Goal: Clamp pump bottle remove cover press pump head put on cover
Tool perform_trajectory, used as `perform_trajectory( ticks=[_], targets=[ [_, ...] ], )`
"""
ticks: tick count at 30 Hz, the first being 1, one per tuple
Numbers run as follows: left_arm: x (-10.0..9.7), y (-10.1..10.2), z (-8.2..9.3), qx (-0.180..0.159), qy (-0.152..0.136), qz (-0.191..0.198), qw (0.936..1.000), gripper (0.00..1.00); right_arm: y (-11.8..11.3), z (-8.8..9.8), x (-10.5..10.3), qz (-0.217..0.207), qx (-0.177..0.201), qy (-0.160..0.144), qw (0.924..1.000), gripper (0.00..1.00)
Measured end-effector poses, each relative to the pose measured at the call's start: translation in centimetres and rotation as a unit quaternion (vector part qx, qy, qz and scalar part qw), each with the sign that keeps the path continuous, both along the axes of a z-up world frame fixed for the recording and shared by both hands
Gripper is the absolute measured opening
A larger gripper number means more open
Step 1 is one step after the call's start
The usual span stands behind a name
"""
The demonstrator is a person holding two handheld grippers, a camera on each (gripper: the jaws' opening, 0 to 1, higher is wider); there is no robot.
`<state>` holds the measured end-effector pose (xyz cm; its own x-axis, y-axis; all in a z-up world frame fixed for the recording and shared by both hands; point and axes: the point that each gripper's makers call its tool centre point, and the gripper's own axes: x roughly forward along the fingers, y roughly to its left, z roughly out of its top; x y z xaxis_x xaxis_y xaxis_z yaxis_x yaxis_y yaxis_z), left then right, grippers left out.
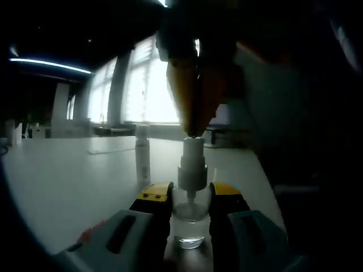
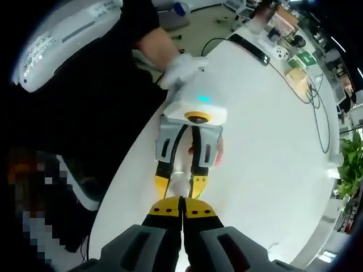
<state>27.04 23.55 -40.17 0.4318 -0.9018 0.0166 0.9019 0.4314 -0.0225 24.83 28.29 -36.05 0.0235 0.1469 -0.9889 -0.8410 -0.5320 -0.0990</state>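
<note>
In the left gripper view, the left gripper [image 1: 190, 198] clamps one clear pump bottle [image 1: 190, 224] between its two yellow-tipped jaws on the white table [image 1: 68, 181]; the right gripper [image 1: 194, 131], jaws together, touches the pump head [image 1: 192, 161] from above. One cover [image 1: 142, 156] stands just behind. In the right gripper view, the right gripper [image 2: 182, 205], jaws pressed together, meets the bottle [image 2: 180, 181] held in the left gripper [image 2: 180, 182]; one white-gloved hand [image 2: 180, 68] holds it.

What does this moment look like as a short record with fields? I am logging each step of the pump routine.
stage: pump head being pressed
pump bottle: clear, upright on the white table, clamped between the left gripper jaws
pump head: white, uncovered
right gripper: jaws closed, tips down on the pump head
cover: probably the pale upright cylinder behind the bottle
person: gloved hand on the left gripper
</note>
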Motion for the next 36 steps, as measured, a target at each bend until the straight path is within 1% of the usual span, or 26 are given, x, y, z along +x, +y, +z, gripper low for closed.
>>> perform_trajectory(
  ticks=[3,8,10,13,18,21,22,29,33,36],
  targets=[
    [0.02,0.0,-0.02,0.0,-0.001,0.001,1.0,0.16,-0.09,0.01,0.1,-0.008,-0.006,0.002,0.9999,0.0],
    [0.04,-0.02,-0.05,-0.001,0.004,-0.002,1.0,0.16,-0.09,0.06,0.19,-0.008,-0.013,-0.007,0.9999,0.0],
    [0.03,-0.02,-0.04,-0.001,0.003,-0.001,1.0,0.16,-0.11,0.09,0.26,-0.016,-0.014,-0.008,0.9997,0.0],
    [0.05,-0.02,-0.06,-0.001,0.003,0.0,1.0,0.16,-0.21,0.18,0.46,-0.033,-0.003,-0.002,0.9994,0.0],
    [0.08,-0.01,-0.05,-0.001,0.002,0.0,1.0,0.16,-0.21,0.18,0.45,-0.039,0.005,-0.003,0.9992,0.0],
    [0.17,0.04,-0.03,-0.001,0.002,-0.001,1.0,0.16,-0.25,0.2,0.56,-0.048,0.007,0.005,0.9988,0.0],
    [0.17,0.01,-0.04,-0.001,0.002,-0.001,1.0,0.16,-0.37,-0.3,0.56,-0.05,0.007,0.007,0.9987,0.0],
    [0.19,0.08,-0.01,-0.001,0.003,-0.001,1.0,0.16,-0.24,-0.47,0.33,-0.044,-0.002,0.015,0.9989,0.0],
    [0.13,0.07,-0.01,0.0,0.001,-0.001,1.0,0.16,-0.19,-0.44,0.28,-0.036,-0.01,0.007,0.9993,0.0],
    [0.3,0.13,-0.04,-0.001,0.002,-0.001,1.0,0.16,-0.16,0.07,0.29,-0.034,-0.014,0.004,0.9993,0.0]
  ],
)
